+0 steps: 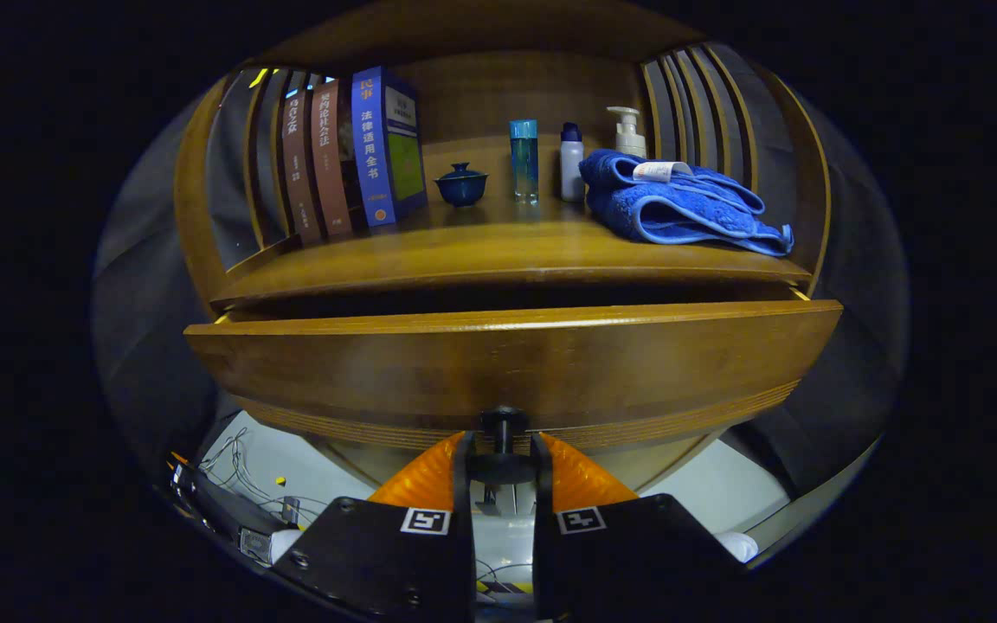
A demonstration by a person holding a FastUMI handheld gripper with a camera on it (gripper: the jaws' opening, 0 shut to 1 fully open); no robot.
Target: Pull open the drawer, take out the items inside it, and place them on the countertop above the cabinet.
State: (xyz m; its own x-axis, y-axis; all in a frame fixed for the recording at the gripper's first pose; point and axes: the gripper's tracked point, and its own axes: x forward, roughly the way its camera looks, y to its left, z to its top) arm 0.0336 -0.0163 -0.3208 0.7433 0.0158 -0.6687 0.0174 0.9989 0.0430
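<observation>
A: Item one, gripper (503, 450)?
B: I see its fingers clamped on the drawer knob (503, 424).
A: Drawer (511, 363)?
B: Slightly out beneath the countertop (498, 251); its inside stays hidden from me.
A: Countertop stock?
B: Books (351, 151), towel (680, 203).

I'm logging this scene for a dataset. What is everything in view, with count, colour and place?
books: three, two brown and one blue, upright at the countertop's far end
lidded cup: one, dark blue, beside the books
bottles: three, teal, white, and a pump one, beside the cup
towel: one, blue, folded, next to the bottles
drawer: one, brown wood, slightly open under the countertop
knob: one, dark, on the drawer front
tool: one, fingers either side of the knob
</observation>
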